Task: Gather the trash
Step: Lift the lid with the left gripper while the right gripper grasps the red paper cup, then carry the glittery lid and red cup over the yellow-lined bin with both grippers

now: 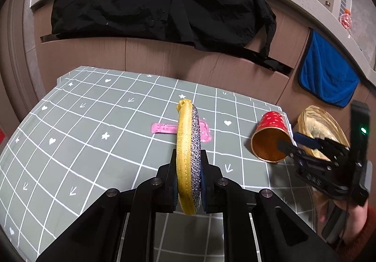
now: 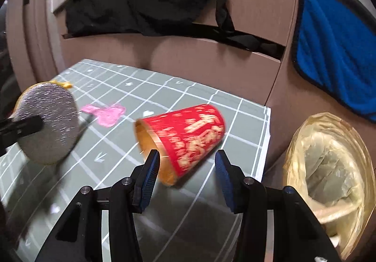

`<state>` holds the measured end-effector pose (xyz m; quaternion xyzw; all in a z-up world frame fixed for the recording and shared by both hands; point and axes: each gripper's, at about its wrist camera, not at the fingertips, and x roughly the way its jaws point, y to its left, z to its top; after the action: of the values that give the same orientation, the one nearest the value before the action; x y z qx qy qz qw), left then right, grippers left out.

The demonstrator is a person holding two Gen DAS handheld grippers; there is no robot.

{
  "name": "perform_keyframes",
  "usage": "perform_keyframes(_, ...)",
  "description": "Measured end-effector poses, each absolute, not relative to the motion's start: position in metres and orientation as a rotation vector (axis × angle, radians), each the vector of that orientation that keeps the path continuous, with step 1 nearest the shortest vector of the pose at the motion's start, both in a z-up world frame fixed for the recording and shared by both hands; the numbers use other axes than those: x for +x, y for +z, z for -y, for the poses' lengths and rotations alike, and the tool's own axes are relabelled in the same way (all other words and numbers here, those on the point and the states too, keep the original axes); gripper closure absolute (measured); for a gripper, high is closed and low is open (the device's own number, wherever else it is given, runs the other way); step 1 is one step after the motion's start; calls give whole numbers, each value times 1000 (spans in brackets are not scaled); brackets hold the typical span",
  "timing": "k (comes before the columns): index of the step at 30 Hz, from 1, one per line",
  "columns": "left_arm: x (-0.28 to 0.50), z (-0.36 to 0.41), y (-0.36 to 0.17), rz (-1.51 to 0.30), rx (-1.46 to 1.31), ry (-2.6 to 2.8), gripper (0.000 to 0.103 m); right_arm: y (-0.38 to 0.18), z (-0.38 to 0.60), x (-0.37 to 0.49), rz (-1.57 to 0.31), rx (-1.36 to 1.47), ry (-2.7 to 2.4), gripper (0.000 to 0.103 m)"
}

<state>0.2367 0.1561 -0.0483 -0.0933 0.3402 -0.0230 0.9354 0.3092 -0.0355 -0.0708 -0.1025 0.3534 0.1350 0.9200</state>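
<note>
My left gripper [image 1: 189,163] is shut on a round scrubbing pad [image 1: 188,144], yellow on one side and silver on the other, and holds it edge-on above the table; the pad also shows in the right wrist view [image 2: 48,124]. A red paper cup [image 2: 185,138] with gold print lies on its side near the table's right edge, mouth toward me. My right gripper [image 2: 186,161] is open, its blue pads [image 2: 150,172] either side of the cup's mouth end. A pink spill [image 2: 107,114] lies on the cloth behind the pad.
The table has a grey-green grid cloth [image 1: 82,132]. A bin lined with a yellowish bag [image 2: 329,172] stands past the table's right edge. Brown cabinets behind carry black cloth [image 1: 152,8] and a blue towel [image 2: 336,50].
</note>
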Motion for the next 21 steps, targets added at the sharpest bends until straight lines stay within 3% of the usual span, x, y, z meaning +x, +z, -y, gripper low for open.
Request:
perform_keyframes(6,244,-163,-49,-687,-196,-46,88,-85,54,364,-777,-170,238,60)
perform_keyframes(8,248,-162,-48,-686,-180,-41,88,-88,63,375,-799,-108,289,82)
perform_keyframes(10,252,-160,-45,-683,-160,-41,88,-89,68,382,-825,-42,358,92)
perform_keyframes(21,247,-137,-9,-589,-97,-56,88,-50,77,346,-708,111,521,95)
